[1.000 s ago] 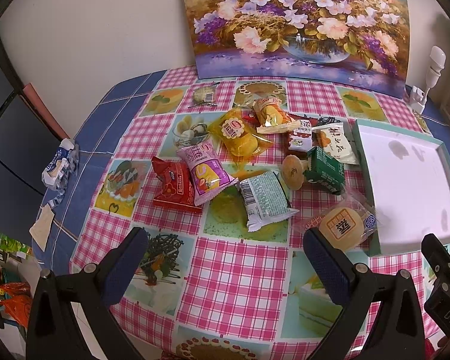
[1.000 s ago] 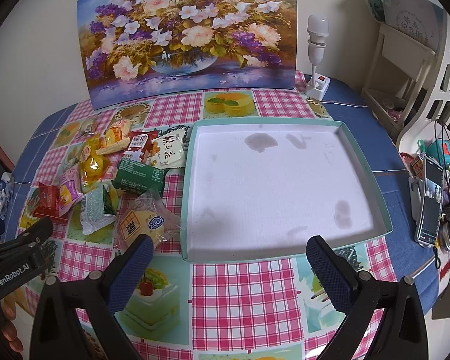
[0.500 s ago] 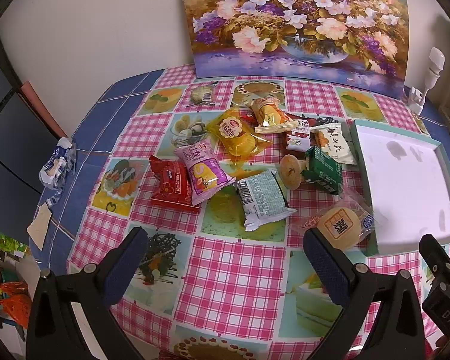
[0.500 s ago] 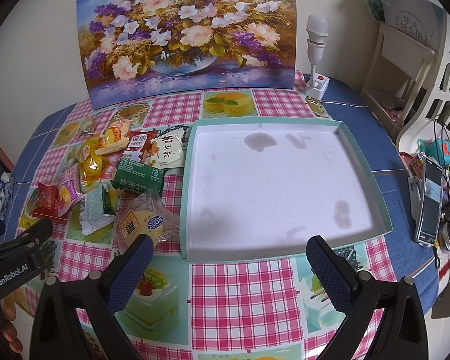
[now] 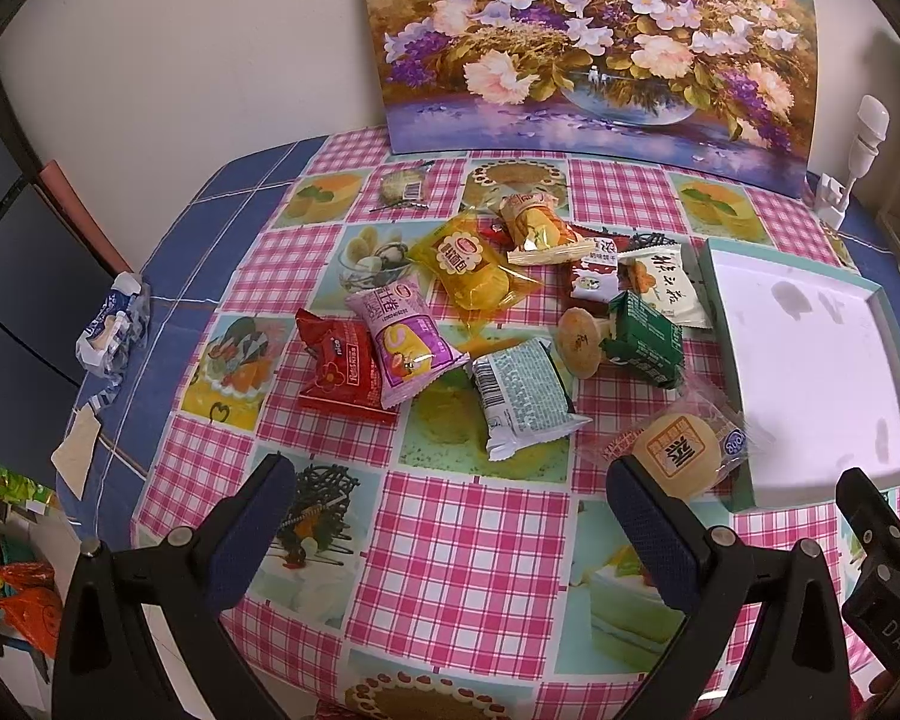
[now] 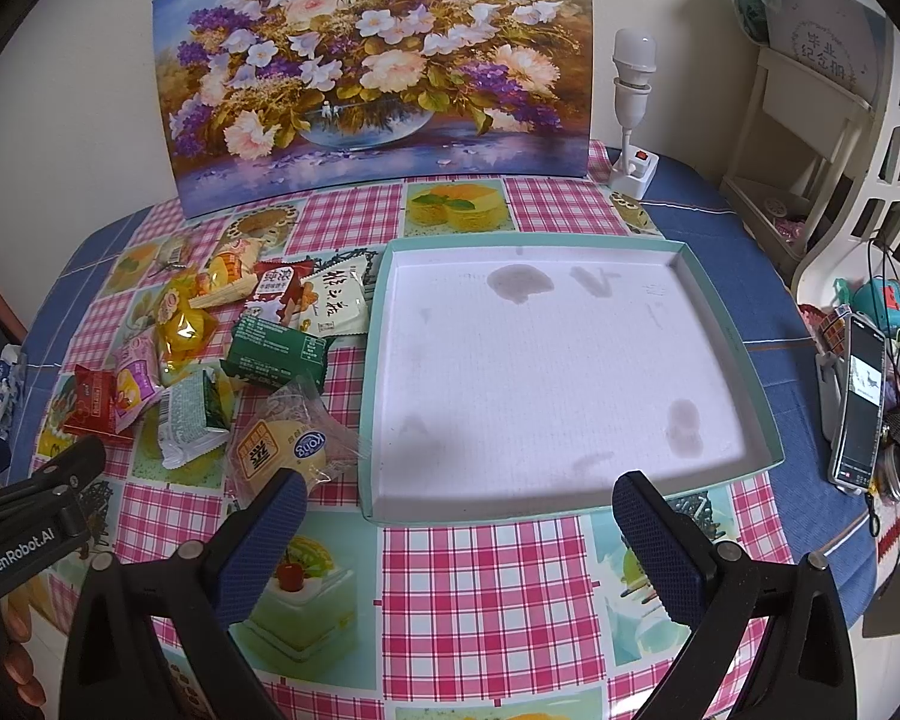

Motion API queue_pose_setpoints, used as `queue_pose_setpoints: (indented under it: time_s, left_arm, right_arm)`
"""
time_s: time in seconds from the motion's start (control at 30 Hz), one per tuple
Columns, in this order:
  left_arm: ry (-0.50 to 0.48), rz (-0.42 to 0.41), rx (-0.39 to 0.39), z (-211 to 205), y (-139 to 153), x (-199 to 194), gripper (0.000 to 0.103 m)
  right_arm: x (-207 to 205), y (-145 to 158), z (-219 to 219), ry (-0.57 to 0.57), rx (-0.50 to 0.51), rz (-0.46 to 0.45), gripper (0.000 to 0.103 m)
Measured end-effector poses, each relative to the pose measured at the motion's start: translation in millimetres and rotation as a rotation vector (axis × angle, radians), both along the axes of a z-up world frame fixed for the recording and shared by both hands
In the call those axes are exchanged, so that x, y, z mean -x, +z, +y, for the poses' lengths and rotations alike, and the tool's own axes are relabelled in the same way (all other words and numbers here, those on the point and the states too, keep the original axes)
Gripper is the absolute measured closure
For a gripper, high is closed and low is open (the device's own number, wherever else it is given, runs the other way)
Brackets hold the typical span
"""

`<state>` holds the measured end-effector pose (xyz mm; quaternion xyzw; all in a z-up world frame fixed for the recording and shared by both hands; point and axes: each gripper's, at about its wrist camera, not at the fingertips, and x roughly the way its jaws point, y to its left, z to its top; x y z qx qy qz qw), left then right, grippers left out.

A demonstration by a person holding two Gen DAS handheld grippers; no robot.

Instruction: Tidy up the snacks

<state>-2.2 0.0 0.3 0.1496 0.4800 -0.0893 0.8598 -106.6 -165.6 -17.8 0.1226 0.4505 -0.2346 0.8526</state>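
on the checked tablecloth (image 5: 462, 540) beside the white tray (image 6: 750, 360), every snack (image 5: 522, 396) lies loose in a heap — none is in the tray, so sorting looks barely begun. left gripper (image 5: 450, 534) and right gripper (image 6: 459, 546) hover above — jaws wide apart, holding nothing.

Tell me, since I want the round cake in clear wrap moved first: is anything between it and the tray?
Nothing visible. The round cake lies right beside the tray, its wrapper reaching the left wall, with no other snack between. Both the left gripper and right gripper are open, empty.
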Motion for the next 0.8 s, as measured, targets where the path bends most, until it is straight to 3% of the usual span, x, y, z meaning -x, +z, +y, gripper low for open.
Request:
queue_pose_setpoints:
  time_s: [0.37,0.8]
  left_arm:
    - [0.000,0.002,0.002,-0.3,-0.1,0.1,0.000]
    - [0.015,0.051,0.059,2.7,-1.8,-5.7,0.000]
  right_arm:
    - [-0.8,-0.7,0.0,0.002,-0.001,0.005,0.000]
    - [-3.4,-4.3,1.0,0.007,0.001,0.015,0.000]
